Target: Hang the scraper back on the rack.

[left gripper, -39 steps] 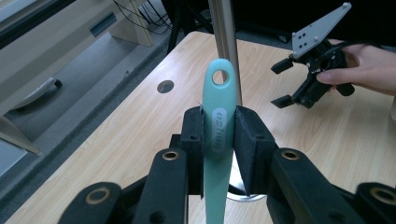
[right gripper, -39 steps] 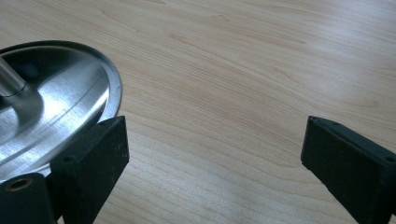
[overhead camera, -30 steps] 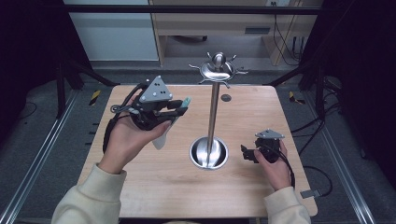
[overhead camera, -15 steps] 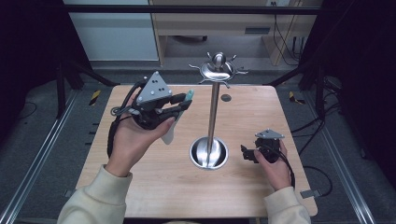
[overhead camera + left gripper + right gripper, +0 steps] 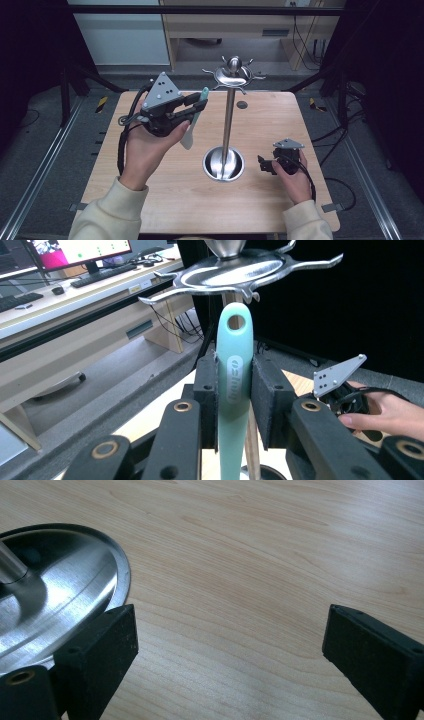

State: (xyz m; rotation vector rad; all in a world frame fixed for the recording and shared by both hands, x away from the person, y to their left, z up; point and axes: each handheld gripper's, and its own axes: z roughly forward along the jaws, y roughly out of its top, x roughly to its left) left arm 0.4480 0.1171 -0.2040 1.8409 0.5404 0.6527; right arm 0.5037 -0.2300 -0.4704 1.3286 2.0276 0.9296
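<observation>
We see the left gripper (image 5: 192,107) raised above the left half of the worktop (image 5: 165,200), its fingers (image 5: 272,400) pinching the mint-green handle of a spatula (image 5: 234,385). The handle's hole sits just below the hooks of the metal stand (image 5: 227,125), which rises from its round base (image 5: 55,600) at mid-worktop. At the right, the right gripper (image 5: 265,165) rests low on the wood beside that base, fingers (image 5: 107,645) spread wide with nothing between them.

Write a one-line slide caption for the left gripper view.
Left gripper clamps a mint-green utensil handle, its hanging hole just below the steel stand's hooks.
</observation>
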